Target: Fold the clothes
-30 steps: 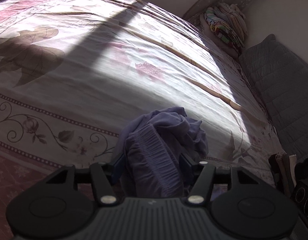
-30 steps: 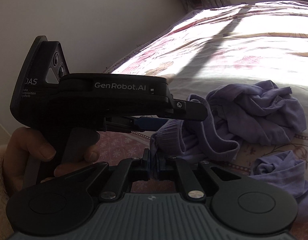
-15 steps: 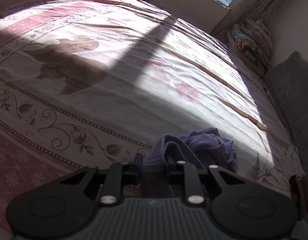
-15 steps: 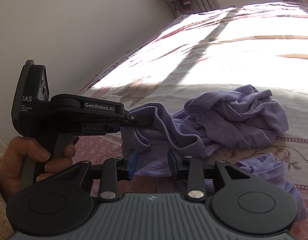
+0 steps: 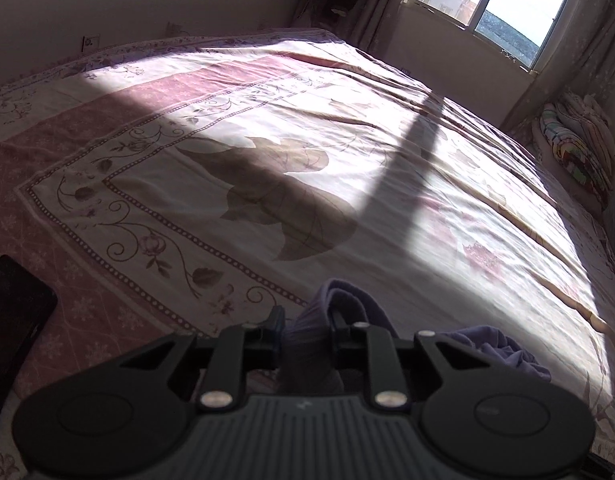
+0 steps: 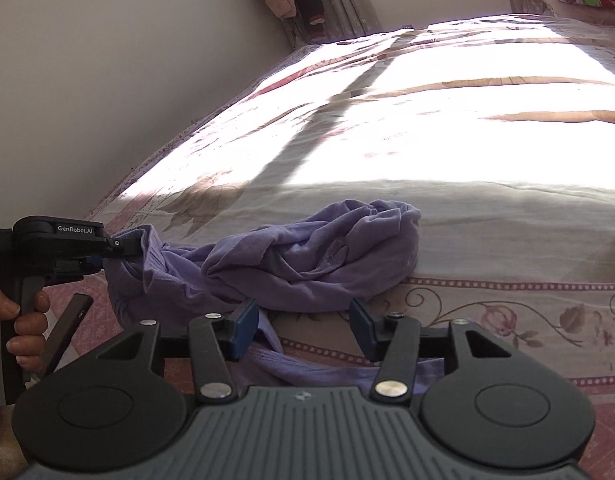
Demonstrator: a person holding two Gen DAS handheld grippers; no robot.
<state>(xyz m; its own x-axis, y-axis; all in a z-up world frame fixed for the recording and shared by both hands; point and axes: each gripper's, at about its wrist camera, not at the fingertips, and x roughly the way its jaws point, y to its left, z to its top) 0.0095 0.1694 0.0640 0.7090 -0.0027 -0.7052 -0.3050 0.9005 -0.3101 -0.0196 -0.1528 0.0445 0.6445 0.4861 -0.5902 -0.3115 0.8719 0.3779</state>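
Note:
A crumpled purple garment (image 6: 307,256) lies on the floral bedspread (image 6: 467,160) near its front edge. My left gripper (image 5: 305,328) is shut on a ribbed edge of the purple garment (image 5: 319,320) and holds it up; it shows from the side in the right wrist view (image 6: 123,244), at the garment's left end. My right gripper (image 6: 303,324) is open and empty, just in front of the garment. Another piece of purple cloth (image 6: 347,372) lies under its fingers.
A dark flat object (image 5: 15,312) lies at the bed's left edge. Folded colourful bedding (image 5: 575,148) is stacked at the far right by the window (image 5: 491,4). A wall (image 6: 107,60) runs along the bed's left side.
My left gripper closed on the garment's ribbed edge and pulled it left and up. My right gripper let go of the cloth and opened wide, and the garment stretched out sideways.

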